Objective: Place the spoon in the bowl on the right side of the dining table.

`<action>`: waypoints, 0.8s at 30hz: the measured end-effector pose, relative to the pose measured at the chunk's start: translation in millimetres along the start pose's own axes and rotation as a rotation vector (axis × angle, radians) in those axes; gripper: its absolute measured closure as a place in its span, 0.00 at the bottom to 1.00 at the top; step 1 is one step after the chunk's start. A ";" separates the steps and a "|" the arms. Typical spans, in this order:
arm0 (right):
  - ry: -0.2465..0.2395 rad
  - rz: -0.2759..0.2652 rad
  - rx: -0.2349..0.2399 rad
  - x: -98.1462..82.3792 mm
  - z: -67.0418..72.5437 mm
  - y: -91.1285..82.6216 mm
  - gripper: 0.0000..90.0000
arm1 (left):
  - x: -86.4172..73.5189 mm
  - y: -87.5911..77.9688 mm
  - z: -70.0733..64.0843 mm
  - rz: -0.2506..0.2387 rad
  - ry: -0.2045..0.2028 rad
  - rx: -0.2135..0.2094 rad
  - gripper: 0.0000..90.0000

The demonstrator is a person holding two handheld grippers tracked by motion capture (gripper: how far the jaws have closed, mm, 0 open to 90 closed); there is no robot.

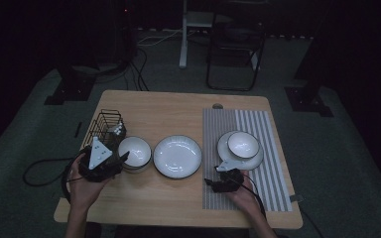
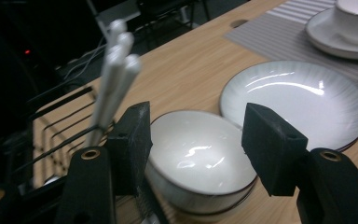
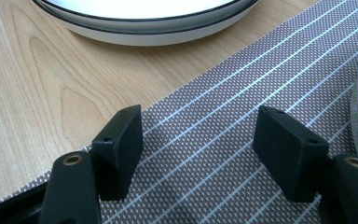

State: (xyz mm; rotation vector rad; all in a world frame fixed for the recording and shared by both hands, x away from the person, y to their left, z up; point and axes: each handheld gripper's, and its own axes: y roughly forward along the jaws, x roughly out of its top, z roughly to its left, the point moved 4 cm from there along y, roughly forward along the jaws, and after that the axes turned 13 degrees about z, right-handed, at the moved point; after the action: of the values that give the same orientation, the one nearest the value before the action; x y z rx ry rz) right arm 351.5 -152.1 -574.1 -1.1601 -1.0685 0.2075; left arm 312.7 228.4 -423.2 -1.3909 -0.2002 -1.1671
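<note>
My left gripper (image 2: 196,149) has its jaws spread, and nothing is pinched; the white bowl (image 2: 200,161) sits just past the pads on the wooden table (image 1: 178,106), beside a black wire basket (image 1: 104,124) with white utensil handles (image 2: 116,65). My right gripper (image 3: 198,149) is also spread, empty, low over the grey striped placemat (image 3: 242,116). A white plate (image 1: 177,156) lies in the middle of the table. On the placemat a second bowl (image 1: 243,144) stands on a saucer (image 1: 225,151). The room is dark, with grey carpet (image 1: 337,148), a folding chair (image 1: 235,44) and floor cables (image 1: 139,64) behind the table.
</note>
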 end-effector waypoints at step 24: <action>0.000 0.000 0.000 0.0 0.0 0.0 0.36 | -36.8 7.0 16.0 0.103 -0.063 0.035 0.72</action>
State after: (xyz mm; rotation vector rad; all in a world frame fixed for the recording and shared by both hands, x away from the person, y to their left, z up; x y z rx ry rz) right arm 351.5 -152.1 -574.1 -1.1600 -1.0685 0.2077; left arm 308.4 258.8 -450.0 -1.3919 -0.1905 -1.0309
